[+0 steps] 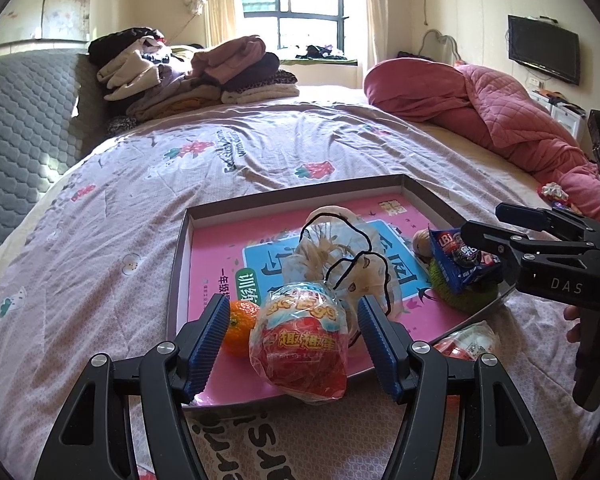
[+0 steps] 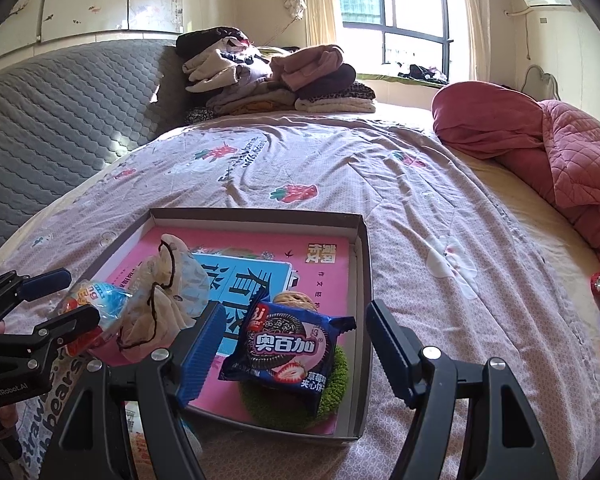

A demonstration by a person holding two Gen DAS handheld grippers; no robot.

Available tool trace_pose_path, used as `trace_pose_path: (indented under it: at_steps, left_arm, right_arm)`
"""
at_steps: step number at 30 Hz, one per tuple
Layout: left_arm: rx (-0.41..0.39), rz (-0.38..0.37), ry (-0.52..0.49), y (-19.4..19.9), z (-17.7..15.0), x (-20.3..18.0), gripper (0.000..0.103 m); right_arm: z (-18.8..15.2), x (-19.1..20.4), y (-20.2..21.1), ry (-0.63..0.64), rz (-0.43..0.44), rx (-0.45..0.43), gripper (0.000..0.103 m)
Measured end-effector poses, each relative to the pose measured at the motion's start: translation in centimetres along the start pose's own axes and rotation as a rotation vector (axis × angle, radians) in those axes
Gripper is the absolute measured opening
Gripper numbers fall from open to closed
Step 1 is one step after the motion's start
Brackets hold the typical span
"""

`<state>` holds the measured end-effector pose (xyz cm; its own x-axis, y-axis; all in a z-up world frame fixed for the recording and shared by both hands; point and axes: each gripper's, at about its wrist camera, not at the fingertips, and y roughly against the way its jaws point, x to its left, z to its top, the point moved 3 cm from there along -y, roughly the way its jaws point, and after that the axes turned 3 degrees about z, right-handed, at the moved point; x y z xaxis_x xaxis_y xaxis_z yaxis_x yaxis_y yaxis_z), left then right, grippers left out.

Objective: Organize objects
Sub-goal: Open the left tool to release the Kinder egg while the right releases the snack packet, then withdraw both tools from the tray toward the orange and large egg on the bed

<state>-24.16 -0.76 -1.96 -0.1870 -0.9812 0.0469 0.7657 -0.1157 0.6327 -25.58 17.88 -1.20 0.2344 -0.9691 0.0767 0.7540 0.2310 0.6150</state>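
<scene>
Left wrist view shows the left gripper (image 1: 294, 346) spread apart around a wrapped toy egg (image 1: 300, 344), seemingly untouched, at the tray's (image 1: 182, 264) six o'clock edge, while the right gripper (image 2: 296, 354), likewise apart, flanks a cookie packet (image 2: 288, 346).

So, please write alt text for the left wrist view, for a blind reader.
The open left gripper brackets a wrapped red toy egg at the near edge of a shallow box on a bed, beside an orange.
</scene>
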Motion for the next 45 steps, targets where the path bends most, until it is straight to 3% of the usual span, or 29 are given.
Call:
trace_pose_path:
  at_steps: [45]
  left_arm:
    - [-0.079,-0.01,0.019,7.8,0.3,-0.4,0.068]
  right_arm:
    - [0.5,2.5,8.2,0.08,0.068,-0.16,0.072]
